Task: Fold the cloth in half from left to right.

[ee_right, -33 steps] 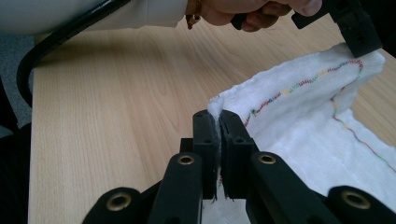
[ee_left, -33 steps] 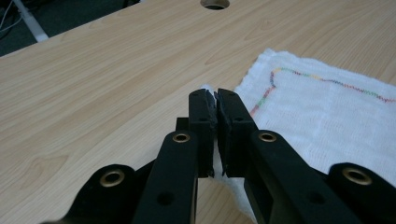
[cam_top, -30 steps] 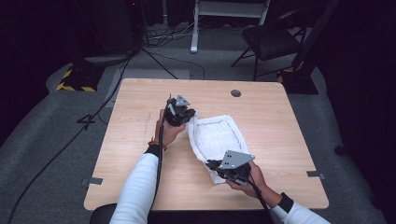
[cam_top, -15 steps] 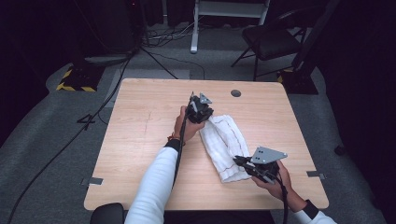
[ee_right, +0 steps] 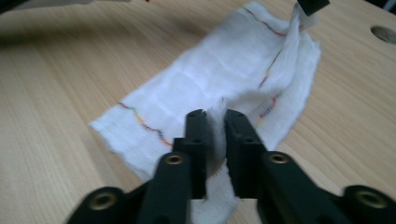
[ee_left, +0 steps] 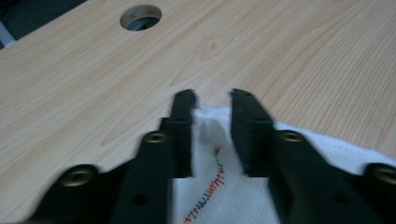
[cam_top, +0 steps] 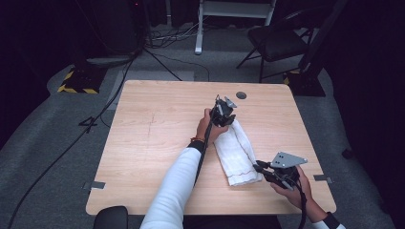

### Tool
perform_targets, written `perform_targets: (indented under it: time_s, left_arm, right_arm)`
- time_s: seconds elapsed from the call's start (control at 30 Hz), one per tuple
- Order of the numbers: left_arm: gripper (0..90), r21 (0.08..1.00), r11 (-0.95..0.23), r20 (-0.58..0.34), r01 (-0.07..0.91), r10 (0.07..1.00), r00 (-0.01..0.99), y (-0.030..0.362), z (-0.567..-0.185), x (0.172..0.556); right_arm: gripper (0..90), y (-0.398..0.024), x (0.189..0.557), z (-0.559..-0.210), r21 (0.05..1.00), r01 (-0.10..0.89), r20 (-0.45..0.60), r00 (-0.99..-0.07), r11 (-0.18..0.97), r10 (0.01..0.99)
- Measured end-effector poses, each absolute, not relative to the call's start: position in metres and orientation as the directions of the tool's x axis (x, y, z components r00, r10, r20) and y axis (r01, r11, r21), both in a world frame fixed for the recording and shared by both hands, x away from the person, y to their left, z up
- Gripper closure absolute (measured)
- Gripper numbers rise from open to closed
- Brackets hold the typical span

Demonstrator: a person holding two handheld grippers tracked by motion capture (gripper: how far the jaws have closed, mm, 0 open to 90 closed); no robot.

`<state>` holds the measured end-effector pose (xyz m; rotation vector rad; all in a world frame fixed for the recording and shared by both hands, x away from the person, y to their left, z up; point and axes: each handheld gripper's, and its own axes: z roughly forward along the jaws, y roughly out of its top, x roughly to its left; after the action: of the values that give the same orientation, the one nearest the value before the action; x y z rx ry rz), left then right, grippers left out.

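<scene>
A white cloth point(cam_top: 236, 152) with coloured stitching lies folded into a narrow strip on the wooden table point(cam_top: 157, 124), right of centre. My left gripper point(cam_top: 228, 122) is at the strip's far end. Its jaws have just been opening and now stand apart, a raised fold of the cloth point(ee_left: 219, 196) loose between them around the left gripper point(ee_left: 212, 100). My right gripper point(cam_top: 258, 167) is at the strip's near end. Its jaws have also just been opening, and a corner of the cloth point(ee_right: 210, 79) stands in the narrow gap of the right gripper point(ee_right: 215, 116).
A round cable hole point(cam_top: 241, 95) is in the table just beyond the left gripper. A dark chair point(cam_top: 277, 40) and a white stand point(cam_top: 234, 9) sit on the floor behind the table. Cables run across the floor at the left.
Both hands moved to the right, drawing the cloth over into a narrower folded strip. Both pairs of jaws, shut on the cloth before, now stand slightly apart.
</scene>
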<state>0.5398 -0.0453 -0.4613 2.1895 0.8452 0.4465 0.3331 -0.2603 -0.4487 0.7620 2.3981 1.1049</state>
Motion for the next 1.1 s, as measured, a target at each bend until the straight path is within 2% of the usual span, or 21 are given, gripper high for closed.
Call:
perform_targets:
  time_s: [0.07,0.2,0.27,0.57,0.8,0.93,1.1]
  left_arm:
    - [49.6,0.731,-0.517,0.059,0.445,0.697,0.714,-0.046,-0.462,0.537]
    - [29.8,0.73,-0.518,0.016,0.445,0.665,0.747,-0.038,-0.455,0.522]
    - [25.4,0.712,-0.555,0.036,0.43,0.641,0.767,-0.033,-0.45,0.508]
    - [19.7,0.714,-0.603,0.001,0.356,0.509,0.861,-0.009,-0.455,0.437]
    - [18.4,0.655,-0.692,-0.014,0.304,0.391,0.92,-0.022,-0.478,0.39]
    - [18.2,0.624,-0.737,0.038,0.261,0.362,0.931,-0.027,-0.489,0.376]
    - [18.6,0.625,-0.729,0.019,0.279,0.372,0.928,-0.02,-0.49,0.377]
  right_arm:
    - [62.7,-0.263,0.334,-0.452,0.773,0.333,-0.119,-0.761,0.54,0.638]
    - [56.1,-0.271,0.338,-0.451,0.769,0.35,-0.124,-0.739,0.535,0.662]
    - [52.8,-0.274,0.341,-0.451,0.774,0.353,-0.115,-0.739,0.526,0.664]
    - [46.8,-0.278,0.356,-0.465,0.711,0.396,-0.121,-0.745,0.581,0.656]
    - [42.3,-0.288,0.366,-0.477,0.675,0.434,-0.098,-0.75,0.597,0.654]
    - [40.5,-0.29,0.368,-0.483,0.654,0.445,-0.086,-0.76,0.612,0.644]
    - [40.9,-0.284,0.364,-0.484,0.643,0.439,-0.085,-0.774,0.628,0.628]
